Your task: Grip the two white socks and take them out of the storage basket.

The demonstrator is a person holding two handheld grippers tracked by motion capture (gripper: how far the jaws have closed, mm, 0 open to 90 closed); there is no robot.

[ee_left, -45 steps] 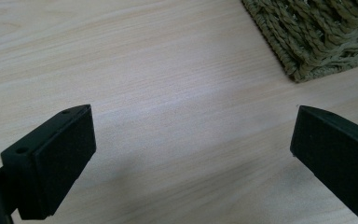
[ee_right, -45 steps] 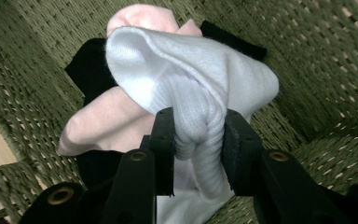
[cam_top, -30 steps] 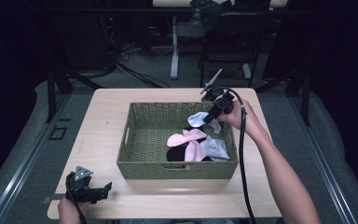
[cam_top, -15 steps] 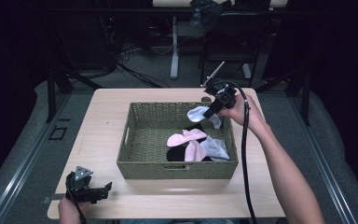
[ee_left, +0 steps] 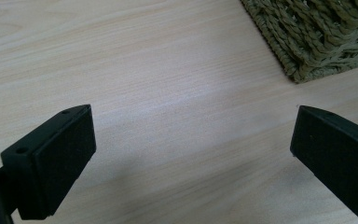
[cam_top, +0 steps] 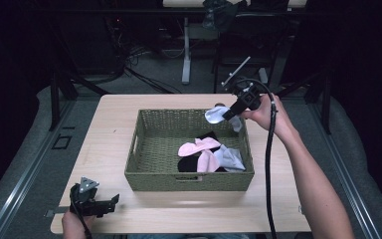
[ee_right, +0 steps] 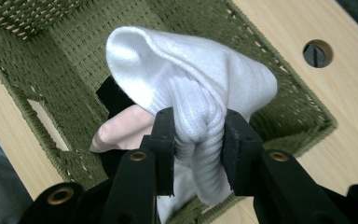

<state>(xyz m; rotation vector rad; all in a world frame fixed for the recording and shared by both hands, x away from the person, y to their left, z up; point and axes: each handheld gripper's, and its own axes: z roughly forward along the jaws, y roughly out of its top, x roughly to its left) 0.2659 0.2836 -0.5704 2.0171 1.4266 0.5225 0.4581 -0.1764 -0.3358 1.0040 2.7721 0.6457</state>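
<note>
Pinching white sock (ee_right: 200,88) w/ right gripper (ee_right: 198,154) over basket (cam_top: 144,172)

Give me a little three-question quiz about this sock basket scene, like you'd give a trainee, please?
1. True or false: the right gripper is shut on the white sock.
2. Where does the left gripper sit: A inside the basket, B on the table near its front left corner, C above the floor?
3. What colour are the two socks lying together in the basket's middle?

Key: 1 true; 2 B; 3 pink.
</note>
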